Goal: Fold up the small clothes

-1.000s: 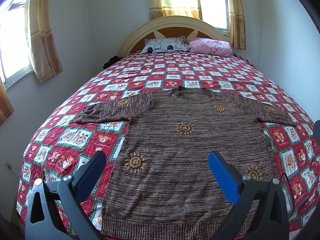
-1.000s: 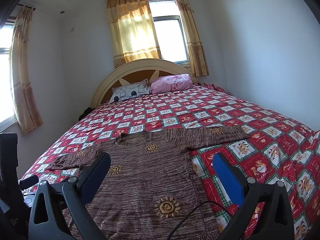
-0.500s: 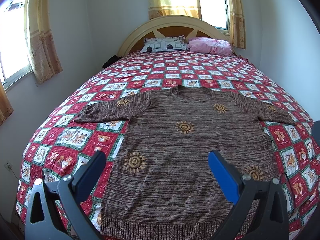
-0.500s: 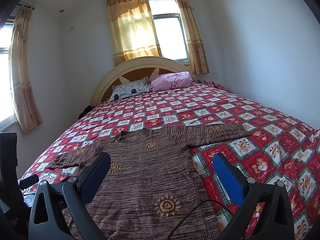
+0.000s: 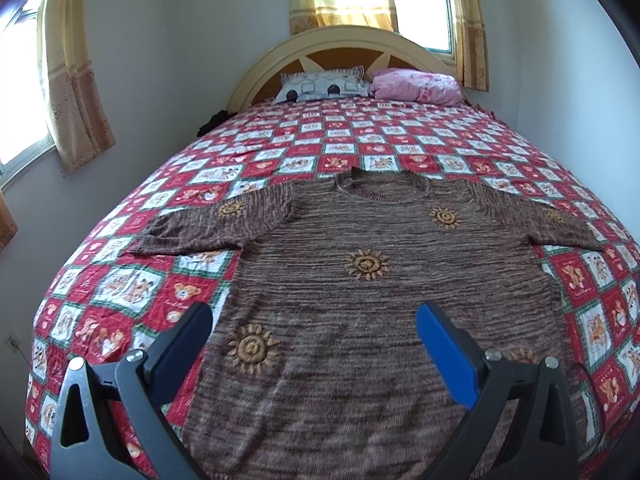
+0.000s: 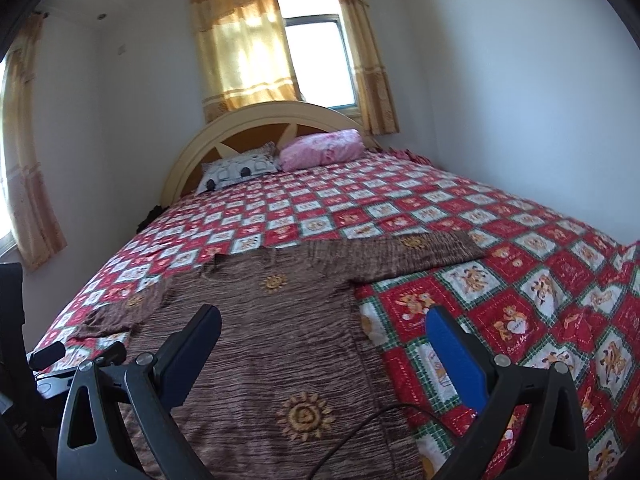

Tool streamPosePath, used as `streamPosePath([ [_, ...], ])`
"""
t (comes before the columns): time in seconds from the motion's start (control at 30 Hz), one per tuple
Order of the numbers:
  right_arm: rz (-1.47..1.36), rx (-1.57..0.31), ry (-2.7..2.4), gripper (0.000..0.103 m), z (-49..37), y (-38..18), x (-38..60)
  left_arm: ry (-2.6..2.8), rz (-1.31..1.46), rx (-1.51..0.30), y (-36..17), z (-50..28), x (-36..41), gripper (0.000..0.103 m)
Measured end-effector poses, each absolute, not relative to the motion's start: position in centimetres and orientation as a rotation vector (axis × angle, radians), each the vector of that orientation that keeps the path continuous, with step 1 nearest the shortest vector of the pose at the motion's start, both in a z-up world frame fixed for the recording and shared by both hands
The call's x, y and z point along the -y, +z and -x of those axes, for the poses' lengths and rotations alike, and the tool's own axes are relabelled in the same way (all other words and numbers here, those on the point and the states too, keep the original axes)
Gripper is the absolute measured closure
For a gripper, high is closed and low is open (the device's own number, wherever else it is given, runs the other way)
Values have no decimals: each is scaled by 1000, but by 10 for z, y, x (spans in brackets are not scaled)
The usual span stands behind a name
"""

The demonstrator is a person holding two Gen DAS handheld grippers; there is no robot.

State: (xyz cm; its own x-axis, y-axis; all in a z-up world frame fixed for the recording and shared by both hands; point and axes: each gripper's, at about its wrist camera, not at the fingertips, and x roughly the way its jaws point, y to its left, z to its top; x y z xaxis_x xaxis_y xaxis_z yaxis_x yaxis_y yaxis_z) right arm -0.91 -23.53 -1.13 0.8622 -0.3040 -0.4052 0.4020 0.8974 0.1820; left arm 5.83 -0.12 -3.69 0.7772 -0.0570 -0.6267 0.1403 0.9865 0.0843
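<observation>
A brown knitted sweater (image 5: 380, 292) with orange sun motifs lies flat on the bed, both sleeves spread sideways, neck toward the headboard. My left gripper (image 5: 314, 334) hangs open above its lower body, nothing between the fingers. In the right wrist view the same sweater (image 6: 260, 332) fills the lower left, its right sleeve (image 6: 404, 254) stretched over the quilt. My right gripper (image 6: 324, 338) is open too, above the sweater's right side edge, holding nothing. The sweater's hem is hidden behind the gripper frames.
A red, white and green patchwork quilt (image 5: 360, 136) covers the bed. A patterned pillow (image 5: 324, 86) and a pink pillow (image 5: 416, 84) rest against the cream headboard (image 5: 344, 40). Walls close in on both sides. The other gripper's dark frame (image 6: 16, 344) shows at the left edge.
Both views have shifted slightly; the right gripper has tilted up and turned a little, and the sweater sits a bit lower in its view. Neither gripper's opening changed.
</observation>
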Motion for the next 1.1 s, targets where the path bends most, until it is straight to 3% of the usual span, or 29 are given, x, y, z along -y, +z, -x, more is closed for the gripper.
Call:
streamPosePath([
  [0.47, -272, -453, -460, 1, -40, -24, 305, -111, -153, -708, -51, -132, 27, 0],
  [0.7, -324, -447, -567, 2, -54, -26, 397, -33, -180, -671, -72, -174, 6, 0],
  [0.77, -381, -472, -584, 8, -62, -31, 439, 3, -187, -691, -82, -188, -3, 0],
  [0.83, -467, -511, -593, 29, -64, -38, 482, 24, -161, -725, -94, -197, -12, 0],
  [0.97, -648, -595, -593, 34, -69, -63, 554, 46, -114, -775, -116, -203, -21, 0],
  [1.07, -635, -635, -601, 34, -89, -80, 573, 36, -101, -800, -120, -206, -20, 0],
  [1.1, -609, -650, -604, 39, -95, -84, 577, 36, -99, -797, -120, -205, -20, 0],
])
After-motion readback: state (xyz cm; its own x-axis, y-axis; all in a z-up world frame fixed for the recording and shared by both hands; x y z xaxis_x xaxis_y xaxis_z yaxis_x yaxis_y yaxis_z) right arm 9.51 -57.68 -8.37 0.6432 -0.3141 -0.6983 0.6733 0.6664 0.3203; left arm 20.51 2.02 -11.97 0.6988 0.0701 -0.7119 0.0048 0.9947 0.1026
